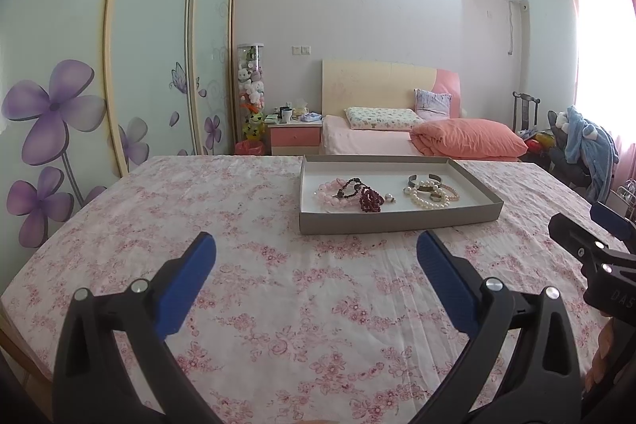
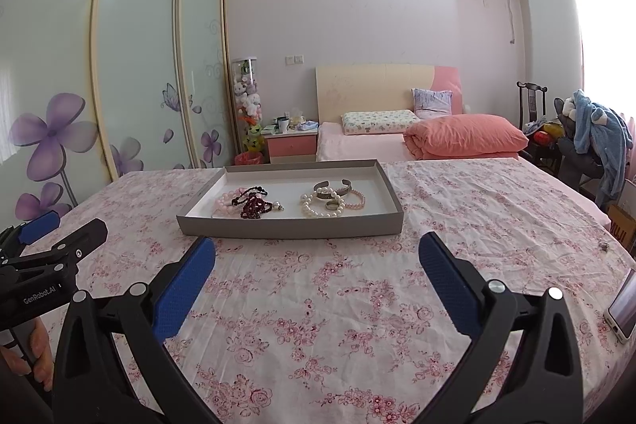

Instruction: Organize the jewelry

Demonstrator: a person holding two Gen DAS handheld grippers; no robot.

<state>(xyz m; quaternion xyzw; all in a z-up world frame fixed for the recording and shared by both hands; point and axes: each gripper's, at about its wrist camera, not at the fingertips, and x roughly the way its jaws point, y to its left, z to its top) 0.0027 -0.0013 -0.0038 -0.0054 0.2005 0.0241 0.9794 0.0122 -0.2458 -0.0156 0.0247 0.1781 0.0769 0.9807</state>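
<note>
Pink-flowered cloth: covers the tabletop, wrinkled, bare of jewelry near the front edge.

Left gripper: held low over the front of the tabletop, blue pads spread wide, nothing between them. Also seen at the left edge of the right wrist view.

Grey cardboard tray: shallow, white inside, set toward the far edge of the tabletop, left of centre in the right wrist view. All jewelry visible lies inside it, in two heaps.

Left heap: pale pink bead bracelet, dark red bead strand lying across it, a black bead strand at the back; the three overlap and touch.

Right heap: white pearl bracelet, metal cuff bangle, a small ring and a thin pink bead bracelet beside them, again overlapping.

Right gripper: just short of the tray's near wall, pads released and wide apart, empty.

Phone: at the right edge of the tabletop.

Risks, as judged: the strands are tangled, so pinching one is likely to drag its neighbours or lift the whole heap. Round beads may slip from the pads. The light tray may slide on the cloth if a finger catches its wall. The ring is small and easily missed or flicked out.
</note>
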